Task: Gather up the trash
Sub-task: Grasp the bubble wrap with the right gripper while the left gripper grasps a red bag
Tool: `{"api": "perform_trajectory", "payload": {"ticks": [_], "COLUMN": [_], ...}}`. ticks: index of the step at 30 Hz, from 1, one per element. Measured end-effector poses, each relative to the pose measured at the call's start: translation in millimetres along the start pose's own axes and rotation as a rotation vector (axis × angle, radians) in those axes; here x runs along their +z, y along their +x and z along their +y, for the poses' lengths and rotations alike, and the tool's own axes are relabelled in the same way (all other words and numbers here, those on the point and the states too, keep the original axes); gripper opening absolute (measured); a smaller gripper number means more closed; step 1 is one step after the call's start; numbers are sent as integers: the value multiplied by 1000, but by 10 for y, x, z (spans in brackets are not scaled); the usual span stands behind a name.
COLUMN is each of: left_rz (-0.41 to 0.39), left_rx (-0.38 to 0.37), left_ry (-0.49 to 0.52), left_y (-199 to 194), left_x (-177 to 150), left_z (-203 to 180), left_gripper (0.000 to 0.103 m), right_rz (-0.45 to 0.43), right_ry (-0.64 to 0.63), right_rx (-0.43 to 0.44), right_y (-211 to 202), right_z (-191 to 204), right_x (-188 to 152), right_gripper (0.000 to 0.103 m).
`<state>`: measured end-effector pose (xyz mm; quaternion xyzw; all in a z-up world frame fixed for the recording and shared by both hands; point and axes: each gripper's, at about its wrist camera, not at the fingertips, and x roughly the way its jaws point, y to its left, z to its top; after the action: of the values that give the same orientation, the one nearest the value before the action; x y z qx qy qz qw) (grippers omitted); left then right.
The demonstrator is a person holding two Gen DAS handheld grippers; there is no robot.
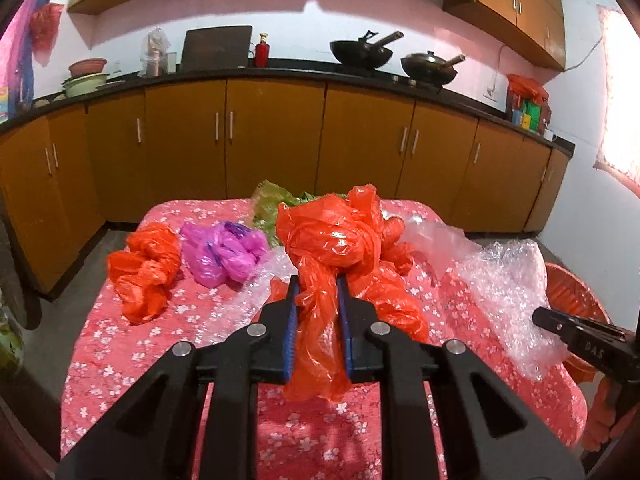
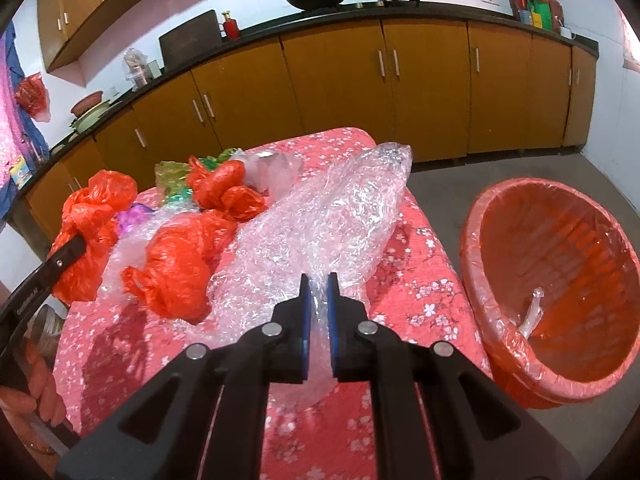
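Note:
My left gripper [image 1: 318, 282] is shut on a crumpled red plastic bag [image 1: 336, 236], which bunches up between the blue pads and hangs below them over the table. In the right wrist view that same bag [image 2: 96, 208] shows at the left with one black finger against it. My right gripper [image 2: 318, 282] is shut on the near end of a long sheet of bubble wrap [image 2: 332, 220] that lies across the table's right side. The bubble wrap [image 1: 508, 292] also shows at the right of the left wrist view.
Loose on the red floral tablecloth [image 1: 120, 360] lie another red bag [image 1: 144, 268], a pink bag [image 1: 224, 252], a green wrapper [image 1: 272, 204] and clear plastic [image 1: 432, 236]. A red lined bin [image 2: 472, 248] stands on the floor right of the table. Brown cabinets [image 1: 272, 136] run behind.

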<state>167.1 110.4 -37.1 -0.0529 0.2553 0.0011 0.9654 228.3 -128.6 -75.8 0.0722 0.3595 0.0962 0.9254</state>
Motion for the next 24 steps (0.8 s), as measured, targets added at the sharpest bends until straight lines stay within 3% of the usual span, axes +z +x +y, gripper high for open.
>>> {"api": "perform_trajectory", "payload": {"ticks": [14, 24], "left_rz": [-44, -62], "left_rx": [-1, -93], "left_ry": [-11, 48], "left_y": [-140, -169], "left_x": [164, 233], "left_z": [-149, -562], "left_gripper": [17, 17], "right_rz": [-43, -123], "right_ry": [-38, 65], "right_rx": [77, -51], "right_y": [-371, -643], "right_z": [84, -562], "right_x": [-44, 83], "right_gripper": [9, 9]}}
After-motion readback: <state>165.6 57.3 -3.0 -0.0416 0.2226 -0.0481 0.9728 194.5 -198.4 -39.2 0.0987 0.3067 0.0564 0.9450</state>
